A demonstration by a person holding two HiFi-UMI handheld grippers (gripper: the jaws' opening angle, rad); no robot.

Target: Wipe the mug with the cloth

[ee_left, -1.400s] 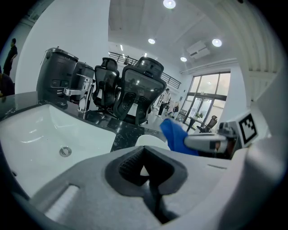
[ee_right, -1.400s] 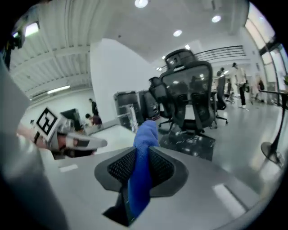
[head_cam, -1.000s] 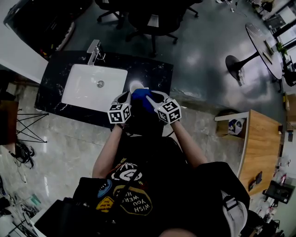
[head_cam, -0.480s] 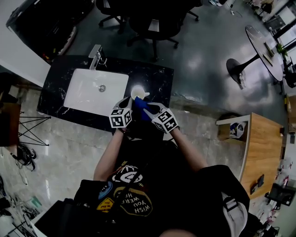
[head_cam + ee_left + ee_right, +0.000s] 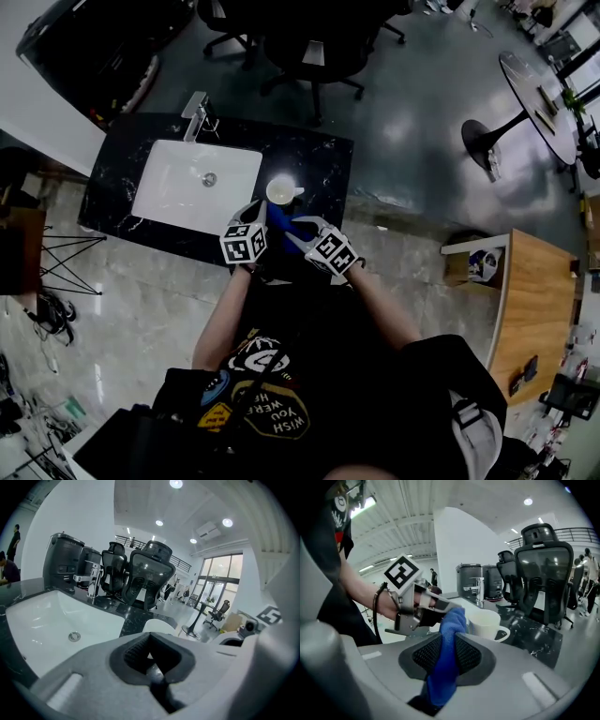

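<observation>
Mug (image 5: 281,190) on counter (image 5: 323,155), R of sink (image 5: 178,192) (faucet (image 5: 197,112) behind).

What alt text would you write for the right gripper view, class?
The right gripper is clamped on a blue cloth. Just beyond, a white mug stands upright on the black counter, with the left gripper at the left.

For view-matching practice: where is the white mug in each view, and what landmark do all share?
Head view: mug on counter, right of sink.
Left gripper view: mug at centre, beyond the jaws.
Right gripper view: mug right of centre, behind the cloth.
Shared: the faucet.
</observation>
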